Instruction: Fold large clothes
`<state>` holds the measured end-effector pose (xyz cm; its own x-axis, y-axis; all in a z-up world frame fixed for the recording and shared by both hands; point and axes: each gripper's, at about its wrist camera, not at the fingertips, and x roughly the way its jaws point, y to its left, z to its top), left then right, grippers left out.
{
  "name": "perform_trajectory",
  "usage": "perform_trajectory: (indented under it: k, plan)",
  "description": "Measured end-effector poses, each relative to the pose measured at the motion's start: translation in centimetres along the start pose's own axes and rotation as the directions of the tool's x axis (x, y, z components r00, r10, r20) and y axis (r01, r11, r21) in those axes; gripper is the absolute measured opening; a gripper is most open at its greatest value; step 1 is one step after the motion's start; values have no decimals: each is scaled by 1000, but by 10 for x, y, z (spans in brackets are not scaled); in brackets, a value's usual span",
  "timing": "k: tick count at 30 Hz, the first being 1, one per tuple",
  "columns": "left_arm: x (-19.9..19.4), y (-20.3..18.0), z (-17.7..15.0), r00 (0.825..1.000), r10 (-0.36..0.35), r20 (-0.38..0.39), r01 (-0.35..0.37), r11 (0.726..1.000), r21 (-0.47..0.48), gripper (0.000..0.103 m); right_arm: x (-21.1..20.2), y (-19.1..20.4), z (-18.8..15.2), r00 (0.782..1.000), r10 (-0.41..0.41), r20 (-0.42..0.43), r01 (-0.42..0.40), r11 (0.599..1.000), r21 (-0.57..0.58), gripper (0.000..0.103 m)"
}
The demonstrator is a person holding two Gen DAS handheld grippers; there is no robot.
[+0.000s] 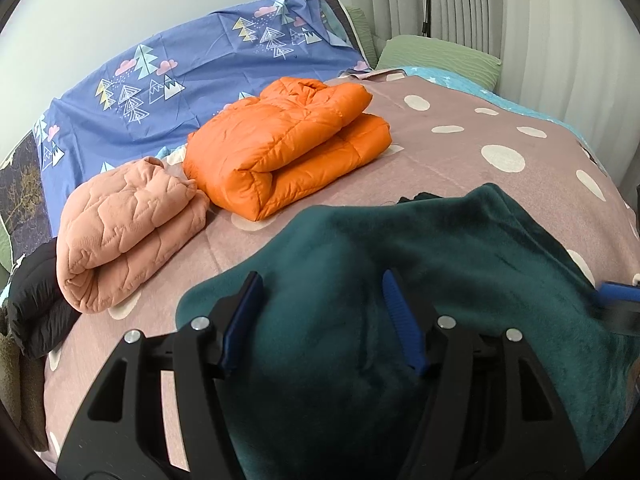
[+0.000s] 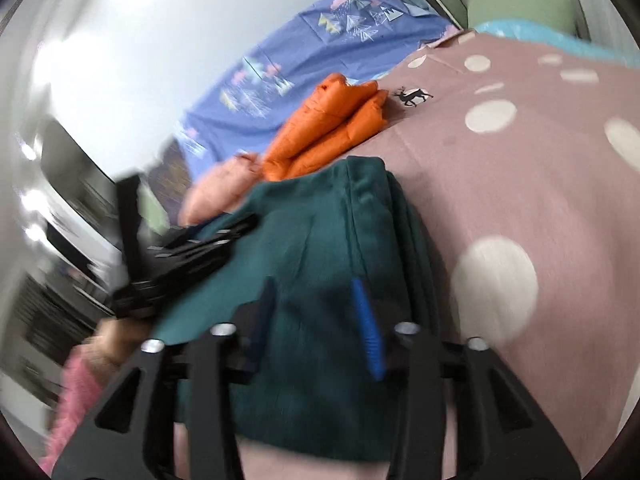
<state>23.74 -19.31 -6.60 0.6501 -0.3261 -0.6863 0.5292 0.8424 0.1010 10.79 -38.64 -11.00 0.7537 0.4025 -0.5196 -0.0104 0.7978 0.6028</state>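
Observation:
A dark teal fleece garment [image 1: 400,240] lies folded on the polka-dot bedspread [image 1: 460,140], nearest to me. My left gripper [image 1: 320,280] sits low over its near part, jaws apart, with fleece filling the gap and the ribbed blue pads [image 1: 400,312] uncovered. In the blurred right wrist view my right gripper [image 2: 312,292] hovers over the same teal garment [image 2: 328,232], jaws apart, the fleece lying between them without being pinched. The right gripper's blue finger [image 1: 618,292] shows at the right edge of the left wrist view. The left gripper [image 2: 192,256] appears black at the garment's left side.
A folded orange puffer jacket [image 1: 288,144] and a folded pink quilted garment [image 1: 124,232] lie farther back on the bed. A black garment [image 1: 36,308] sits at the left edge. A blue tree-print sheet [image 1: 180,64] covers the far side, with green pillows [image 1: 436,56] by the curtain. A pink sleeve [image 2: 80,392] shows at lower left.

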Motion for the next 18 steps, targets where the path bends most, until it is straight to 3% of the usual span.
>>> perform_trajectory:
  k: [1, 2, 5, 9, 12, 16, 18]
  plan:
    - [0, 0, 0, 1000, -1, 1, 1, 1000, -1, 64, -13, -6, -4, 1000, -6, 24, 5, 1000, 17, 69]
    - [0, 0, 0, 1000, -1, 2, 1, 1000, -2, 64, -21, -9, -5, 999, -27, 38, 26, 999, 25, 73]
    - [0, 0, 0, 1000, -1, 1, 1, 1000, 0, 64, -29, -27, -14, 999, -44, -1, 44, 997, 67, 75]
    - [0, 1, -1, 1000, -1, 2, 1, 1000, -2, 64, -1, -46, -28, 987, 64, -148, -38, 984, 171, 83]
    - [-1, 2, -1, 1000, -5, 9, 5, 1000, -8, 64, 28, -51, -36, 962, 137, -235, -87, 973, 212, 89]
    - [-2, 4, -1, 1000, -17, 17, 17, 1000, -25, 64, 44, -46, -30, 962, 166, -219, -116, 968, 223, 98]
    - [-1, 5, -1, 1000, -20, 16, 21, 999, -31, 64, 52, -44, -24, 962, 168, -214, -118, 967, 226, 97]
